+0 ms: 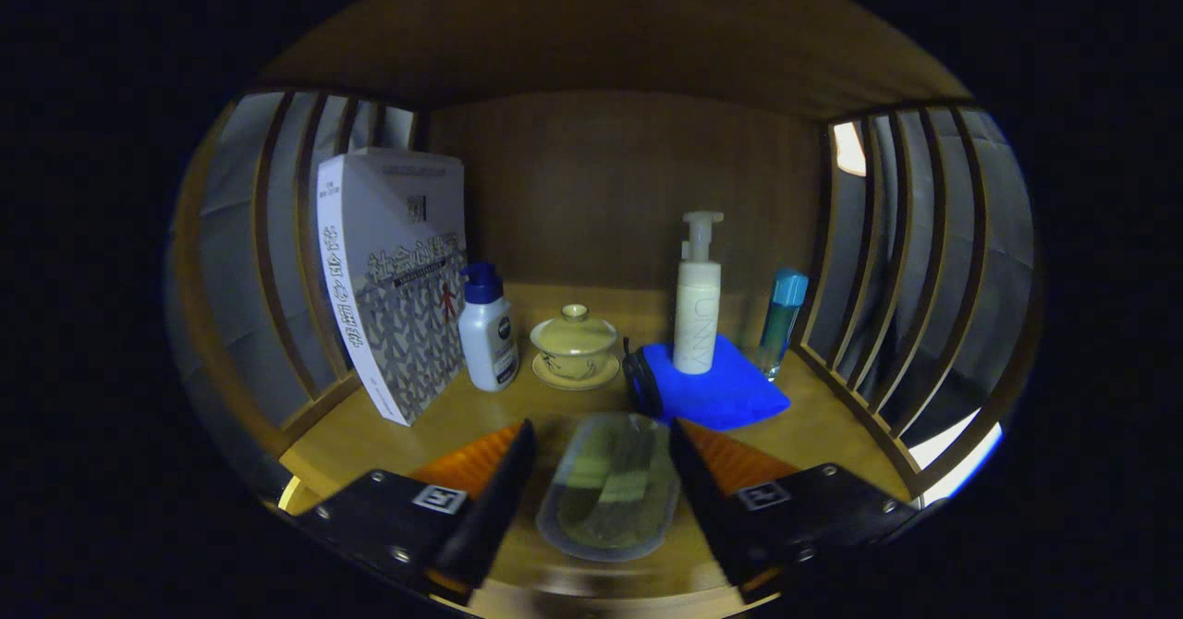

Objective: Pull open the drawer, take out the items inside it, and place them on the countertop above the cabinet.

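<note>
A clear pouch [605,499] with greenish contents lies flat between my fingers, low over the wooden countertop [388,434]. My gripper [601,425] is shut on it, with one finger pressing on each long side. Whether the pouch rests on the wood or hangs just above it, I cannot tell. Just beyond the fingertips sit a blue folded cloth [730,397] with a small dark object [640,379] at its left edge.
Beyond the fingers stand a white book [393,277], a white bottle with a blue cap [487,333], a lidded cup on a saucer [574,346], a white pump bottle [698,296] on the cloth and a teal bottle [782,319]. Slatted wooden sides [887,259] and a back panel close the space in.
</note>
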{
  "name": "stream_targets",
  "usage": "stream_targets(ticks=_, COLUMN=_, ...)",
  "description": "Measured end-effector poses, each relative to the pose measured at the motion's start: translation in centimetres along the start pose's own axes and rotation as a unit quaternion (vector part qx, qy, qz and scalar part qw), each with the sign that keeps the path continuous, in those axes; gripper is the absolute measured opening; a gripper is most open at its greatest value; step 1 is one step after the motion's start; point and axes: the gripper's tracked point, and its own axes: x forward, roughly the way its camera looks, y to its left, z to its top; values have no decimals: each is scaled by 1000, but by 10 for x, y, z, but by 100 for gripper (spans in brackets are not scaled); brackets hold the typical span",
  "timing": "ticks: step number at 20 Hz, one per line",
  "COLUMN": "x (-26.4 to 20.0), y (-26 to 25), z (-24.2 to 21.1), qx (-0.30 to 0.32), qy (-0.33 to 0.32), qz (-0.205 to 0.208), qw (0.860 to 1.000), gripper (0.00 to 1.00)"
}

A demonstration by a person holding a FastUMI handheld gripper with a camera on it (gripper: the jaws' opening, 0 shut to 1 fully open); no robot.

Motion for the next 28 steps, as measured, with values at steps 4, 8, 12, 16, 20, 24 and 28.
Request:
stream_targets(ticks=4, x=-53, y=-2, z=25, qx=5, qy=-68, qz=-22, qw=997, gripper=97)
stream_targets(ticks=8, x=-116, y=-7, z=33, qx=13, qy=-128, qz=-55, qw=990, gripper=97)
stream_targets(ticks=12, x=-170, y=-6, z=20, qx=1, qy=-159, qz=-74, qw=985, gripper=97)
stream_targets(ticks=16, x=-208, y=-7, z=-4, qx=-5, qy=-180, qz=-86, qw=980, gripper=97)
stream_targets(ticks=20, x=-236, y=-9, z=-40, qx=-10, qy=-183, qz=-93, qw=979, gripper=96)
stream_targets(ticks=24, x=-246, y=-3, z=-84, qx=-18, qy=-161, qz=-87, qw=983, gripper=96)
stream_targets(ticks=28, x=-243, y=6, z=-122, qx=-36, qy=-129, qz=-74, qw=988, gripper=96)
